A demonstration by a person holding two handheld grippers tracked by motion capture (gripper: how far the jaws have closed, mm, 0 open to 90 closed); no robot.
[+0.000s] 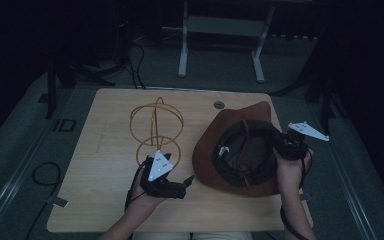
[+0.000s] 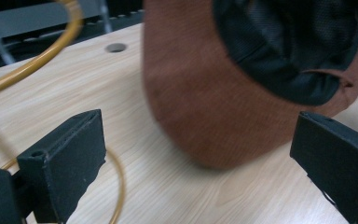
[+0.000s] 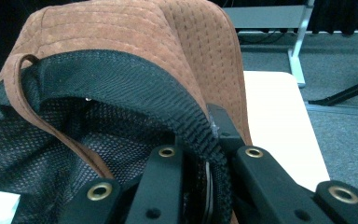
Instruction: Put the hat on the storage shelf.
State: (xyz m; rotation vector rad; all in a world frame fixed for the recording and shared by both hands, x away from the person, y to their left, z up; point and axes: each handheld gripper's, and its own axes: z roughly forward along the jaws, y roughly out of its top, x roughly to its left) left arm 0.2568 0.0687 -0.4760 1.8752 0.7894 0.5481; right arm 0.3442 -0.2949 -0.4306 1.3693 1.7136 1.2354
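Note:
A brown suede hat [image 1: 207, 150] lies crown-down on the wooden table [image 1: 105, 165], its black mesh lining [image 3: 74, 135] facing up. My right gripper [image 1: 285, 142] is at the hat's right edge, shut on the brim and inner band [image 3: 200, 135]. A brown chin strap [image 3: 32, 100] loops across the lining. My left gripper [image 1: 186, 184] is open just left of the hat, its jaws pointing at the hat's brim [image 2: 200, 93] with bare table between them. A gold wire hat stand [image 1: 156, 130] rises right behind the left hand, and its rings [image 2: 42, 56] curve past the left jaw.
A round cable hole [image 1: 219, 104] sits in the table near its far edge. White frame legs [image 1: 182, 55] stand on the floor behind the table. Cables [image 1: 45, 172] lie on the floor at the left. The table's left half is bare wood.

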